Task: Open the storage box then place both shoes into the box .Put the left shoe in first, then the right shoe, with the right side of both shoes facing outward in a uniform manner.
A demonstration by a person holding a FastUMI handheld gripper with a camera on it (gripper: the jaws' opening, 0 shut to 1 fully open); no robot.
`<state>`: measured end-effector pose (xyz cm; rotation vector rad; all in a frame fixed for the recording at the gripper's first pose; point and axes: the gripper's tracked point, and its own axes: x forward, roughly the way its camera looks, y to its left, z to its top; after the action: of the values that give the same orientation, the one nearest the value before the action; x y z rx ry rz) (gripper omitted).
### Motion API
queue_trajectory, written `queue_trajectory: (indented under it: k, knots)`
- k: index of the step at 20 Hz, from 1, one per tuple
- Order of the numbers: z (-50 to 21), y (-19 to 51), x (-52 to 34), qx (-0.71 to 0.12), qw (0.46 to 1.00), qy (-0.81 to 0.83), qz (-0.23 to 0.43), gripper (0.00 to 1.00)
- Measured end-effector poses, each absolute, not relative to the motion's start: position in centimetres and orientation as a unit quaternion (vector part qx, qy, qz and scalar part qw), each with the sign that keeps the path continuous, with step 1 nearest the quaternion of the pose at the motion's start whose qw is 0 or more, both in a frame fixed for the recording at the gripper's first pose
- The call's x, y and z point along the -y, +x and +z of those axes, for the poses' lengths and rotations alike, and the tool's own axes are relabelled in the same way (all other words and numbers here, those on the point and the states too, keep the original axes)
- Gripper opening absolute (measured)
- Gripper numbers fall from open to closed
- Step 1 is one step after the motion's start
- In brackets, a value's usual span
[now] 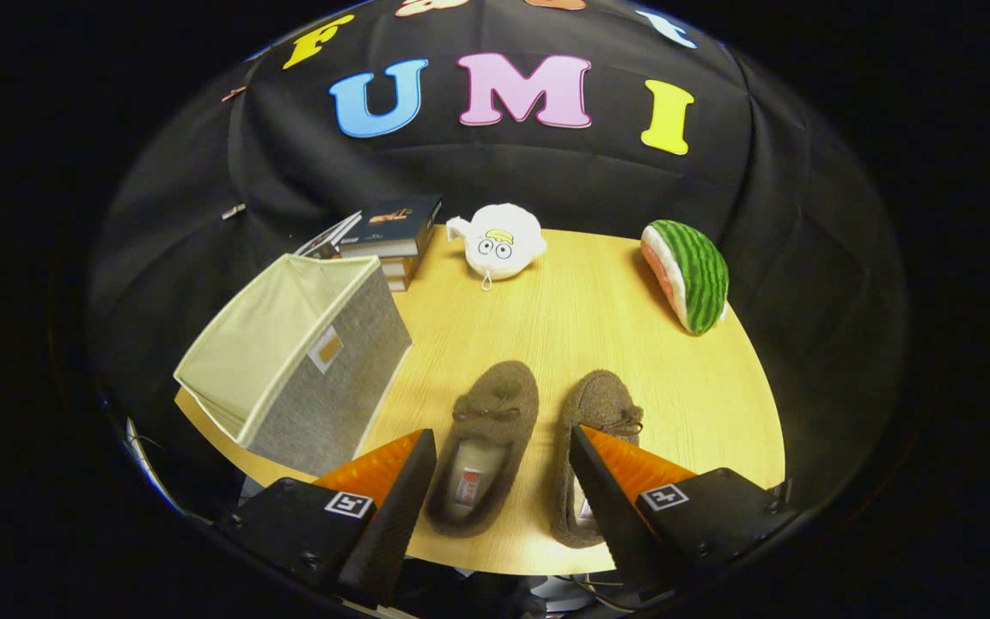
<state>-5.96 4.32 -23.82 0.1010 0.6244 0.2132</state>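
Shoes sit side by side on the desk [701,387]: left shoe [485,447] between my hand-held gripper [502,447] fingers, spread wide and empty, right shoe [591,456] beside it. Storage box [297,361] stands open leftward; I judge a careless close could snag both.

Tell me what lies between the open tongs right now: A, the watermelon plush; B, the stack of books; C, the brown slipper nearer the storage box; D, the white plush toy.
C: the tongs stand open, apart from everything, with the brown slipper nearer the storage box lying between their fingers, and the storage box beside it.
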Motion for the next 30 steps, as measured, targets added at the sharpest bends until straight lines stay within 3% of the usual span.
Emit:
queue_trajectory:
  k: [10, 13, 14, 17, 23, 30]
  knots:
    - [-32.0, -2.1, -4.7, -0.370, 0.923, 0.005, 0.101, 0.86]
    - [-33.1, -0.6, -5.2, -0.379, 0.920, 0.001, 0.102, 0.40]
    - [-33.5, -0.2, -4.7, -0.384, 0.919, -0.005, 0.090, 0.40]
    - [-32.8, 0.6, -4.4, -0.376, 0.923, 0.012, 0.073, 0.06]
    - [-27.9, -2.0, -5.0, -0.363, 0.926, 0.055, 0.086, 0.05]
    - [-14.7, -2.4, -8.4, -0.301, 0.937, 0.128, 0.127, 0.05]
